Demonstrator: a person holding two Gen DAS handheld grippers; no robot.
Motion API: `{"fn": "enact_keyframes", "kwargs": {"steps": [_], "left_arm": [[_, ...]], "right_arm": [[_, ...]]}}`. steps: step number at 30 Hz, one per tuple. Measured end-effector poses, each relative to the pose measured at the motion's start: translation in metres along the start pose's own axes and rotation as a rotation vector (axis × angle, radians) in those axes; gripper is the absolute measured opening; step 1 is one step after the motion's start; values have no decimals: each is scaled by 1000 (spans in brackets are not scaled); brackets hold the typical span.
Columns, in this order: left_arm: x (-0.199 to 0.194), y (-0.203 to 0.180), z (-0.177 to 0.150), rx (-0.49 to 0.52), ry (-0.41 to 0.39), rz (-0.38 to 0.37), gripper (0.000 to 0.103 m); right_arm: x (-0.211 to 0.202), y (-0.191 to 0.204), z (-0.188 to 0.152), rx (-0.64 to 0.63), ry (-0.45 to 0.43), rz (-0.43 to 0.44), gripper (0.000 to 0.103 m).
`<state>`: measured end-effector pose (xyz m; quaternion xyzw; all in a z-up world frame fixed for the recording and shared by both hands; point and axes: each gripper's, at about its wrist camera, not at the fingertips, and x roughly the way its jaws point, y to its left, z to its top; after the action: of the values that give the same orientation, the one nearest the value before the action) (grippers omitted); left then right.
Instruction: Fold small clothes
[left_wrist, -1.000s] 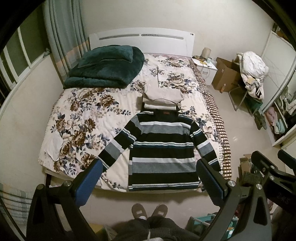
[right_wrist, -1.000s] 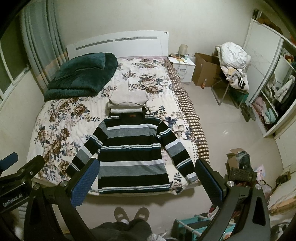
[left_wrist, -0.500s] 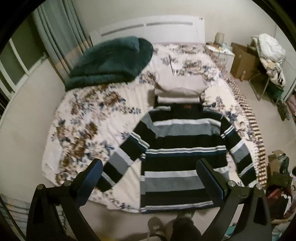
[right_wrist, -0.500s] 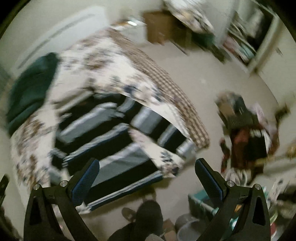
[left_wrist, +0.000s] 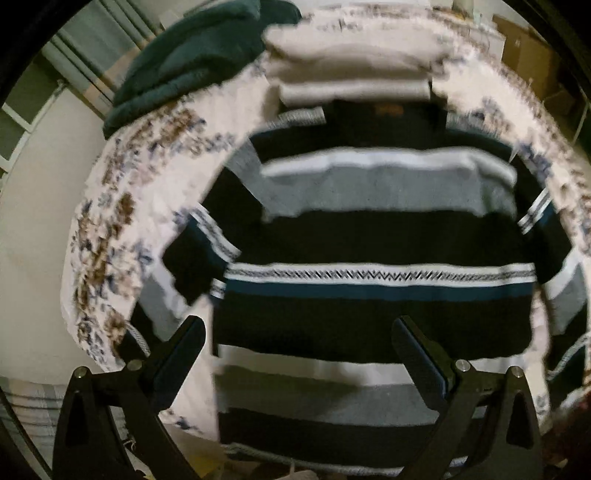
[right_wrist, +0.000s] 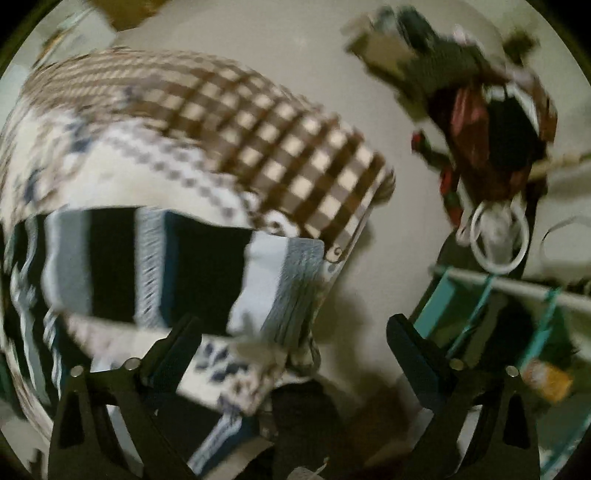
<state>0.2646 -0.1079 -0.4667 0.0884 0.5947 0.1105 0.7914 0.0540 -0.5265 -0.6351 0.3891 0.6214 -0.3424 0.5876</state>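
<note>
Striped black/grey/white sweater (left_wrist: 373, 236) lies flat, front up, on the floral bedspread (left_wrist: 122, 206), collar toward a stack of folded beige clothes (left_wrist: 351, 55). Left gripper (left_wrist: 301, 354) spread wide, empty, above the sweater's lower body. Right gripper (right_wrist: 293, 350) also wide and empty, by the sleeve cuff (right_wrist: 280, 280) at the bed's corner; both views blurred.

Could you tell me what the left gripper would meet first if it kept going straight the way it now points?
Most likely the striped sweater spread flat on the bed. The left gripper is open, and the sweater's dark middle stripes fill the space between its fingers. The picture is blurred, so depth is uncertain.
</note>
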Motion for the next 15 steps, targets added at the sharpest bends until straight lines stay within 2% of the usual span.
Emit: {"fn": "enact_keyframes", "kwargs": {"steps": [3,4,6,7,9,10,11,15], "left_arm": [[40,-18,-6,9,50,10,103],[49,-21,-8,12,59,8,103],[62,-28,-10,21,70,3,103],[69,-31,-11,33,74,3,103],[76,-34,-13,45,74,-3,103],[79,-34,-14,48,73,-3,103],[81,-34,-15,49,74,-5,103],[88,-29,-18,41,84,-15,103]], "right_arm": [[49,-9,5,72,70,73,99],[64,-10,6,91,87,105,95],[82,-8,4,111,102,140,73],[87,-7,2,115,92,153,56],[85,-6,-2,126,41,149,36],[78,-8,-6,135,-11,159,19],[70,-9,-10,135,-35,149,12],[36,-16,-16,127,-150,116,10]]}}
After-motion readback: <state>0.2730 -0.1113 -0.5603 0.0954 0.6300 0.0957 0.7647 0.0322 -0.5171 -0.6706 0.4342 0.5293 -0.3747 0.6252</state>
